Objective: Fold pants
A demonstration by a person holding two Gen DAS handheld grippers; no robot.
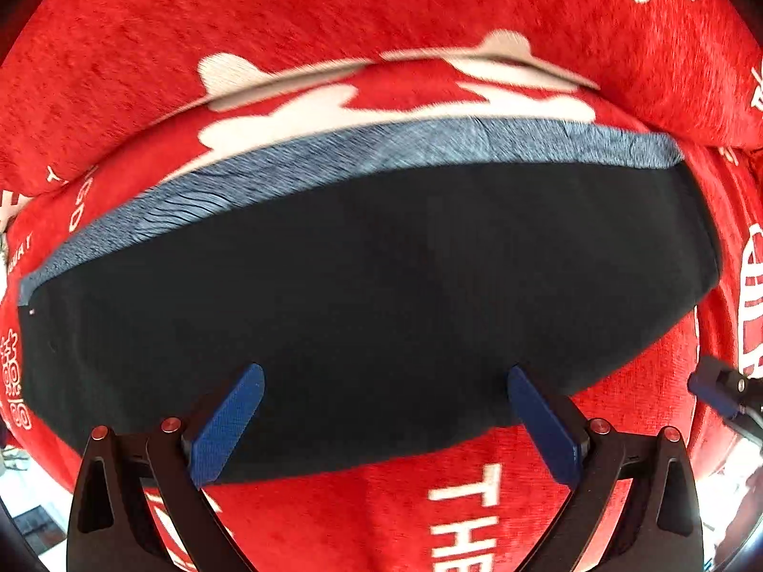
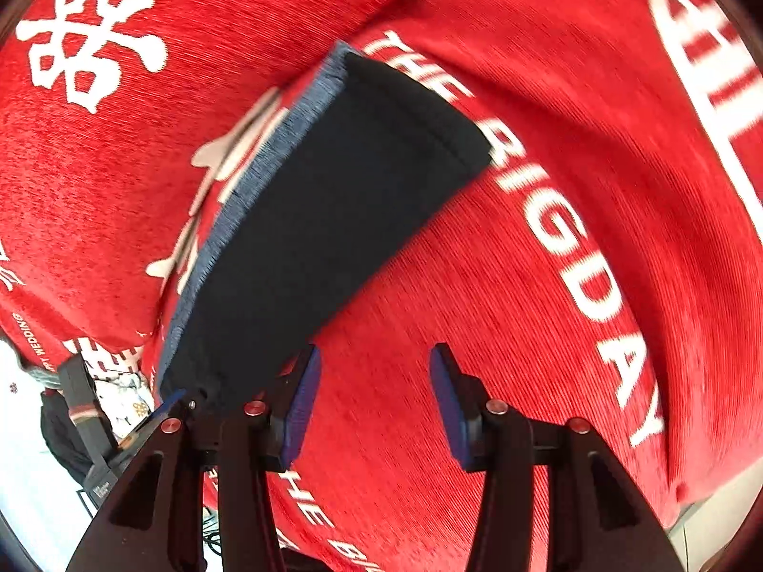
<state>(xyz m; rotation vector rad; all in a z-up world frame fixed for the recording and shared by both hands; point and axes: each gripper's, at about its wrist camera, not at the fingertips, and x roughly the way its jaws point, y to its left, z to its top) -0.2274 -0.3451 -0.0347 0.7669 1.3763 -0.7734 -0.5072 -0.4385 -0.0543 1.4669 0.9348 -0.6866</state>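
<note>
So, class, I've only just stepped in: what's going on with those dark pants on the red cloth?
A person holding a gripper in each hand is folding the dark pants, which lie in a compact rectangle on the red printed cloth, a blue-grey band along the far edge. The left gripper and right gripper are both open and hold nothing; the fold looks largely done.

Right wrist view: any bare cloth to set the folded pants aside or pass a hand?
Free: the red printed cloth right of the folded dark navy pants, across the white "THE BIG DAY" lettering, ahead of the open right tongs. Crowded: lower left, by the left tongs.
</note>
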